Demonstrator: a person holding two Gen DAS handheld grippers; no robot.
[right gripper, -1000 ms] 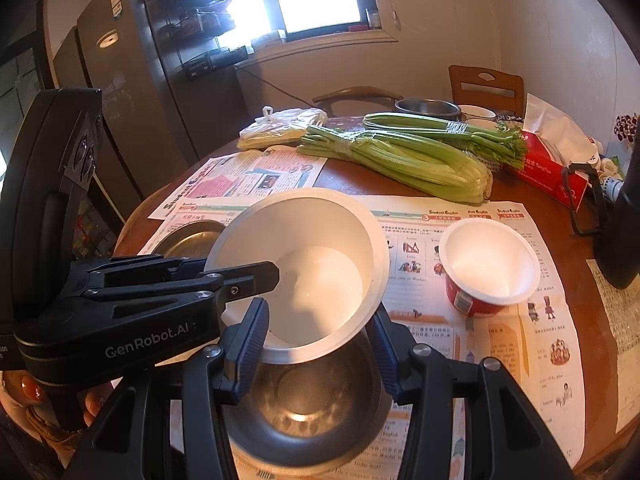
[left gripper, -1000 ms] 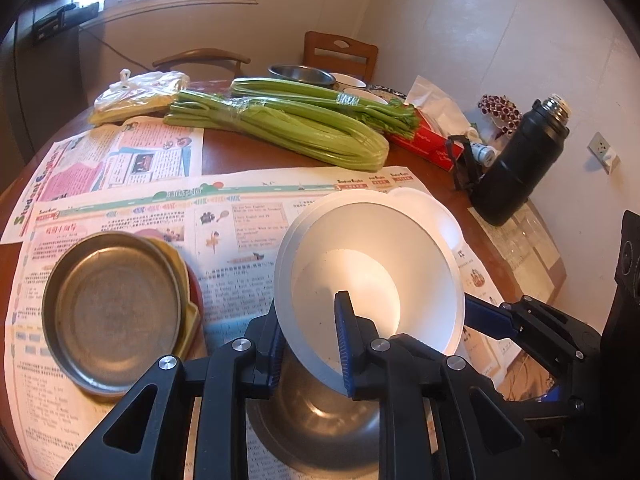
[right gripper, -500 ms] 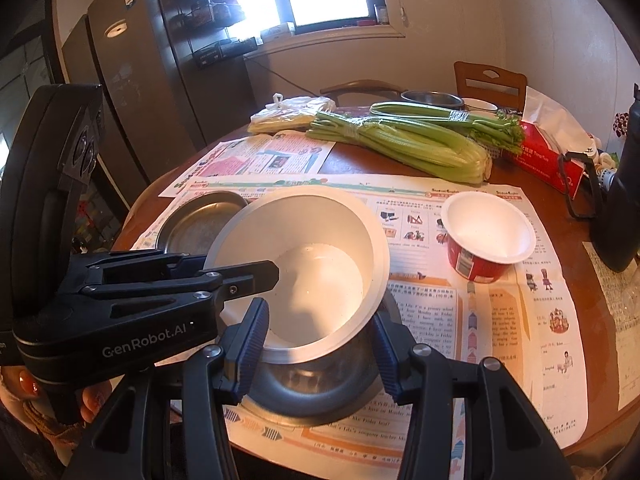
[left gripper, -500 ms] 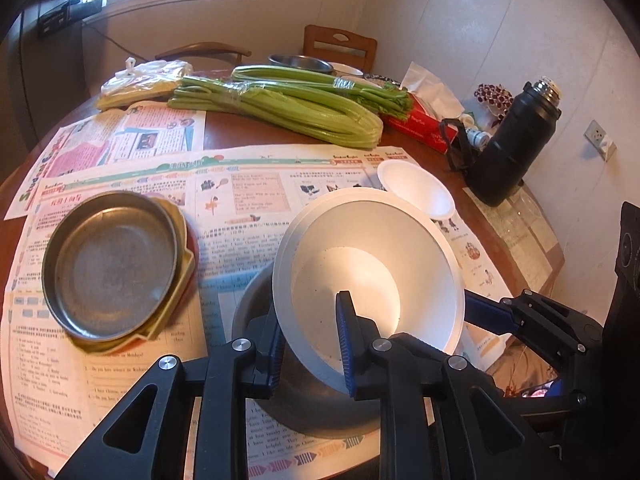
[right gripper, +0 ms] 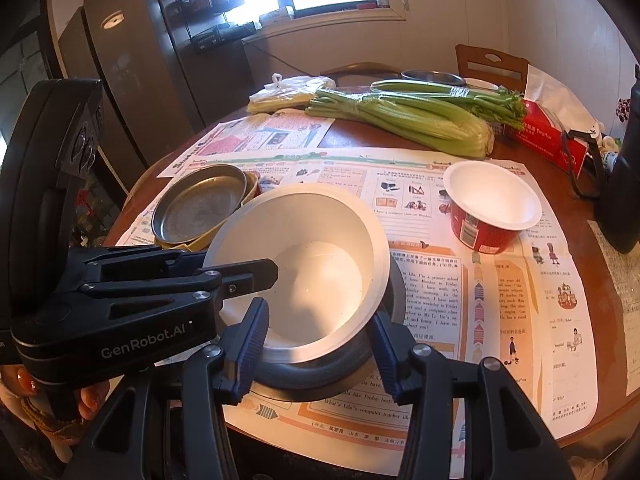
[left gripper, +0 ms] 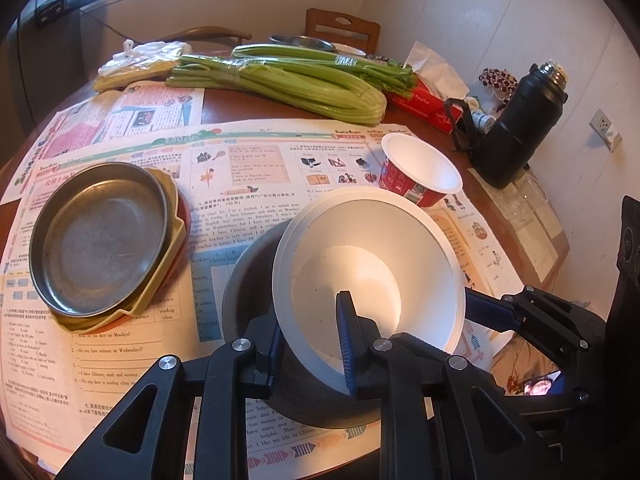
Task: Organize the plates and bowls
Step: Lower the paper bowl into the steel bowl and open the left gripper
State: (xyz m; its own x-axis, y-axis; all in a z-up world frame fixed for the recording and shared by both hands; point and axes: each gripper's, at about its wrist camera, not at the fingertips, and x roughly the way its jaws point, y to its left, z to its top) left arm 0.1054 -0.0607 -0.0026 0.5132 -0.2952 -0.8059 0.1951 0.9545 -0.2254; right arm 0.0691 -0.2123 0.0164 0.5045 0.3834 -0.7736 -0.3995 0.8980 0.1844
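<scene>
Left tool (left gripper: pixel 308 344) pinches the near rim of a white round foam bowl (left gripper: pixel 372 264) | right tool (right gripper: pixel 316 344) clamps the grey metal bowl (right gripper: pixel 320 372) beneath it, at the newspaper-covered tabletop's (right gripper: pixel 520 340) near edge | stacked metal and yellow plates (left gripper: pixel 100 240) toward the left edge | red-sided paper bowl (right gripper: pixel 492 208) toward the right edge.

White bowl (left gripper: pixel 360 264) tilted inside grey metal bowl (left gripper: pixel 248 284).
</scene>
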